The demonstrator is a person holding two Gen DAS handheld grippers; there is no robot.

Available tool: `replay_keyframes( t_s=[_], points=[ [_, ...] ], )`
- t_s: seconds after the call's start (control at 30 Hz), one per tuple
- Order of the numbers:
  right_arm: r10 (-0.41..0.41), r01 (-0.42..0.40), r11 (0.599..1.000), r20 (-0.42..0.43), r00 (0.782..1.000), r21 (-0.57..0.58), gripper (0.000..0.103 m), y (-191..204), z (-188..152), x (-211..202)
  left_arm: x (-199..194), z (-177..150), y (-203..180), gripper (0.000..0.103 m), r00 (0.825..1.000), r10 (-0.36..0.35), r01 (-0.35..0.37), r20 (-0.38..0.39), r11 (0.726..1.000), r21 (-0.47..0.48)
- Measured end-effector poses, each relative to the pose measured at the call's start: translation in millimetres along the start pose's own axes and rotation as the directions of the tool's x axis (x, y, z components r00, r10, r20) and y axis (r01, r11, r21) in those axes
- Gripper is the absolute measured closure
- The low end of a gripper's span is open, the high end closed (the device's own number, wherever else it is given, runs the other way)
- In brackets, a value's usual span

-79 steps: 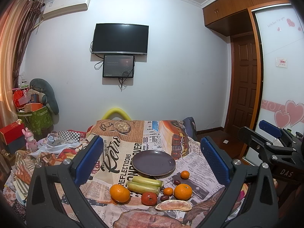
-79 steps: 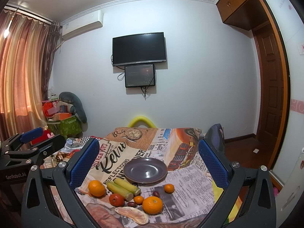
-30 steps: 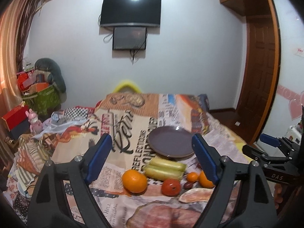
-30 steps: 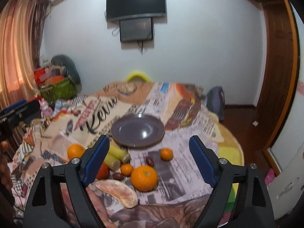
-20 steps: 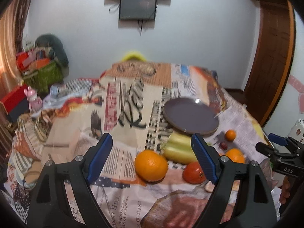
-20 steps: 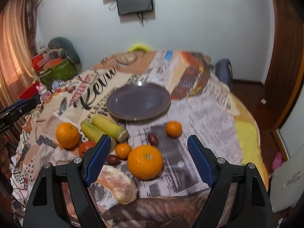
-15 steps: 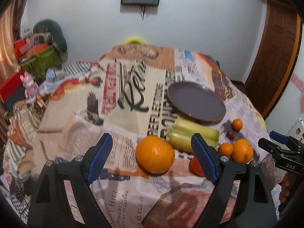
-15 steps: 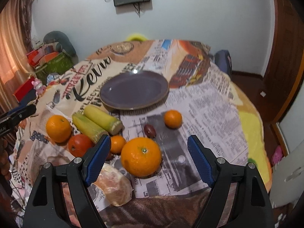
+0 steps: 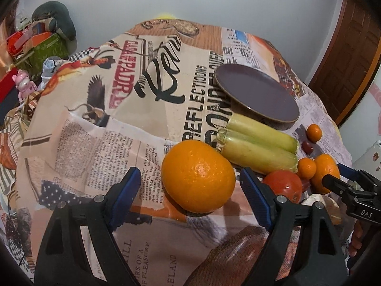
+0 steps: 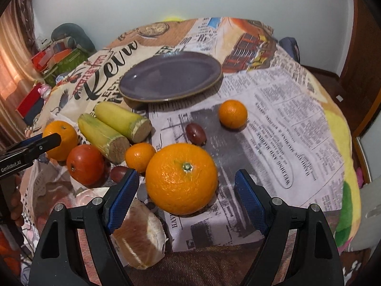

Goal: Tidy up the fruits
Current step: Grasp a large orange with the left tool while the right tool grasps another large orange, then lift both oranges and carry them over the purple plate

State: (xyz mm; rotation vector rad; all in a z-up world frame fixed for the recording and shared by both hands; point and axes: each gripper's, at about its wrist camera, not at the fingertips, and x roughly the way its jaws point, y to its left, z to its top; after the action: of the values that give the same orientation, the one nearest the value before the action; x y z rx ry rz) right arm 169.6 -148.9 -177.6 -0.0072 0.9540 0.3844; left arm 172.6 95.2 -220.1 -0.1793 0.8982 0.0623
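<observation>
Left wrist view, left tool (image 9: 190,186) spread wide around a large round orange (image 9: 198,176) on the newsprint-patterned table (image 9: 119,143), right tool (image 10: 184,186) likewise released around a second large stemmed orange (image 10: 181,178), dark purple round plate (image 10: 170,76) beyond.

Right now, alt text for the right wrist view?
The open right hand-held gripper straddles a large orange on a newspaper-print tablecloth, pads not touching it. Behind lie an empty purple plate, two corn cobs, a tomato, smaller oranges and dark red fruits; the left hand-held gripper enters at left.
</observation>
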Motion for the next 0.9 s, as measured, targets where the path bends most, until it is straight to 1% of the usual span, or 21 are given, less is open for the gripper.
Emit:
replay_keyframes(
  t_s=[0.1, 0.13, 0.17, 0.2, 0.23, 0.3, 0.37, 0.43, 0.67, 0.9],
  points=[
    [0.01, -0.01, 1.0, -0.018, 1.0, 0.008, 0.023, -2, -1, 5, 6, 0, 0, 0.018, 1.0, -0.001, 0.001, -0.008, 1.0, -0.001],
    [0.01, -0.01, 1.0, -0.018, 1.0, 0.009, 0.027, -3, -1, 6, 9, 1, -1, 0.018, 1.0, -0.001, 0.001, -0.01, 1.0, -0.001],
    [0.016, -0.015, 1.0, -0.021, 1.0, 0.009, 0.028, -3, -1, 7, 10, 1, -1, 0.018, 1.0, -0.001, 0.001, -0.011, 1.0, -0.001],
    [0.028, -0.027, 1.0, -0.025, 0.999, 0.012, 0.033, -3, -1, 8, 11, 1, -1, 0.018, 1.0, -0.002, 0.002, -0.013, 1.0, -0.001],
    [0.051, -0.05, 0.999, -0.031, 0.998, 0.015, 0.04, -4, -1, 9, 12, 1, -2, 0.018, 1.0, -0.002, 0.002, -0.013, 1.0, 0.001],
    [0.061, -0.06, 0.998, -0.035, 0.998, 0.009, 0.04, -3, -1, 9, 13, 2, -3, 0.021, 1.0, -0.003, 0.003, -0.012, 1.0, 0.009],
    [0.058, -0.058, 0.998, -0.034, 0.998, 0.0, 0.04, -2, -2, 8, 15, 3, -5, 0.032, 1.0, -0.001, 0.001, -0.011, 1.0, 0.021],
    [0.062, -0.062, 0.998, -0.033, 0.998, 0.005, 0.04, -2, -2, 8, 16, 3, -5, 0.036, 1.0, -0.015, 0.015, -0.013, 1.0, 0.021],
    [0.056, -0.056, 0.998, -0.024, 0.998, 0.015, 0.041, -3, 0, 2, 10, 6, -7, 0.037, 1.0, -0.012, 0.012, -0.016, 0.999, 0.033],
    [0.054, -0.055, 0.998, 0.052, 0.997, 0.011, 0.041, -7, 13, -19, -15, 19, -7, 0.037, 0.999, -0.013, 0.012, 0.048, 1.0, 0.016]
  ],
)
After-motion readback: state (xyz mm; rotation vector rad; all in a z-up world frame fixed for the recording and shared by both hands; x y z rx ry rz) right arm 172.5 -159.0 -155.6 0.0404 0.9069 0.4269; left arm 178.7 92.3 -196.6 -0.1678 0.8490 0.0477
